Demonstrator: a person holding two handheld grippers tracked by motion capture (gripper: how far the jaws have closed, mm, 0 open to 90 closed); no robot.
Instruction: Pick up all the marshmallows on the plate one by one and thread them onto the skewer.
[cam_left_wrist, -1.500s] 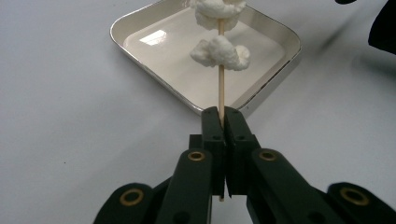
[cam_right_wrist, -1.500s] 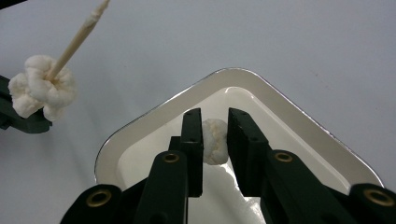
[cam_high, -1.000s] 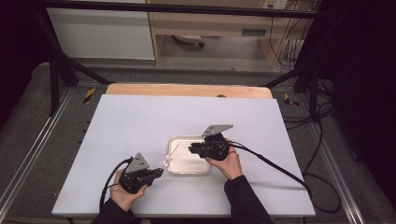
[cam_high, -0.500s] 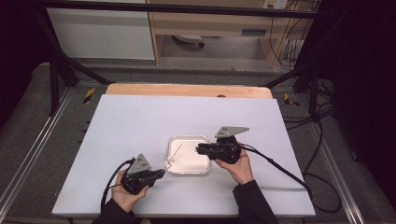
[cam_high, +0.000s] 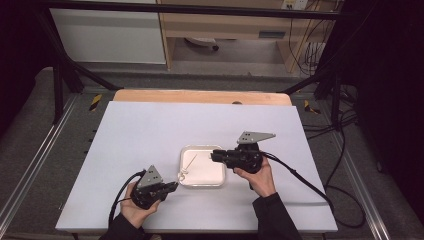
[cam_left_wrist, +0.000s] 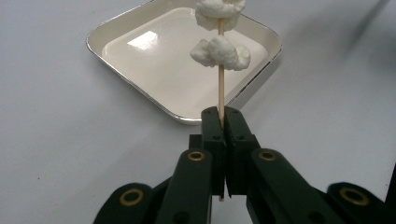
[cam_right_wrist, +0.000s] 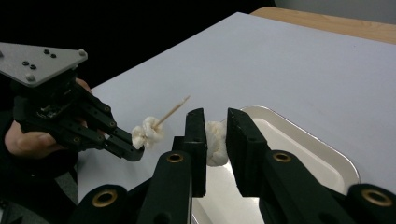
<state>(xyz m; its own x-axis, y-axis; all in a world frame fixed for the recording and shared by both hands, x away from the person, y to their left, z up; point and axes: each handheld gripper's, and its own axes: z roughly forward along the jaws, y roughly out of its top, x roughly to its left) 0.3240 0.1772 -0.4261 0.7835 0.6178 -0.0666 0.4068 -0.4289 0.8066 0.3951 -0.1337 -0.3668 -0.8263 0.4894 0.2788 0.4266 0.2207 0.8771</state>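
Here, skewer (cam_left_wrist: 221, 79) over tray (cam_left_wrist: 140, 95) rim, right tool (cam_right_wrist: 215, 128) above tray centre

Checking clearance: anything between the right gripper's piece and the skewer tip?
Nothing: bare gap between the white piece in the right gripper and the skewer tip, per the right gripper view.

Only the tray (cam_high: 218, 181) near the table's (cam_high: 150, 130) front edge blocks passage; the far half lies open
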